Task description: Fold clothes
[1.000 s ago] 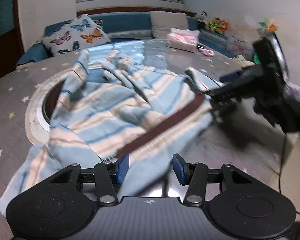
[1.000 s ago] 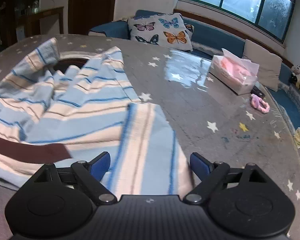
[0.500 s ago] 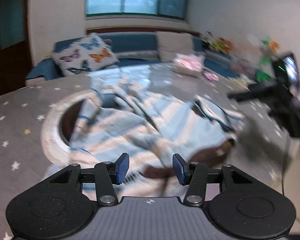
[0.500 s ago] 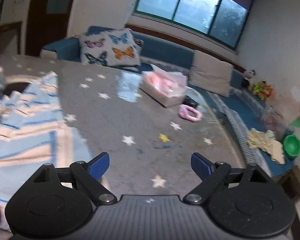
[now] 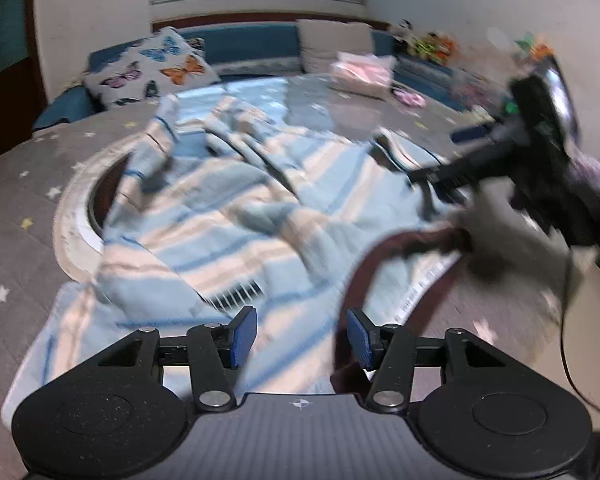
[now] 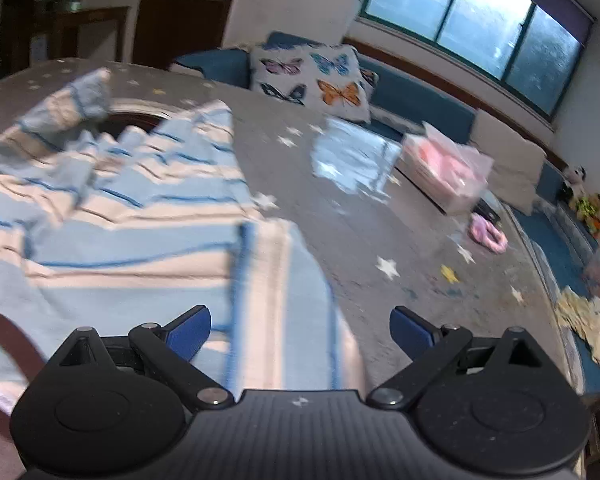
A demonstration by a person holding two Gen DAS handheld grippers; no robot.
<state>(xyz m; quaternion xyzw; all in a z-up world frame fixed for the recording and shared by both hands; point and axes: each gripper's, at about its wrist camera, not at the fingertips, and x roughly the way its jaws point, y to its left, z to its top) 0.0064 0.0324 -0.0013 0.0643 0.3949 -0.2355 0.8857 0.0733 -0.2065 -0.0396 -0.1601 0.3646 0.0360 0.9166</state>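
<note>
Striped garment (image 5: pixel 236 216) rumpled on worktop (image 6: pixel 380 240). Left gripper (image 5: pixel 300 334) jaws half-open, widening, empty; right gripper (image 6: pixel 300 326) jaws wide, opening, sleeve beneath, likely unpinched. Grab both hem corners, pull taut first.

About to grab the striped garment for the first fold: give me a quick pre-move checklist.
1. Left gripper free of cloth: ok, jaws opening, not pinching.
2. Right gripper free: ok, jaws opening above the cloth.
3. Striped garment flat: not ok, rumpled, partly over the table's round opening.
4. Brown trim within reach: ok, beside the left pad.
5. Tissue box clear of the garment: ok.
</note>
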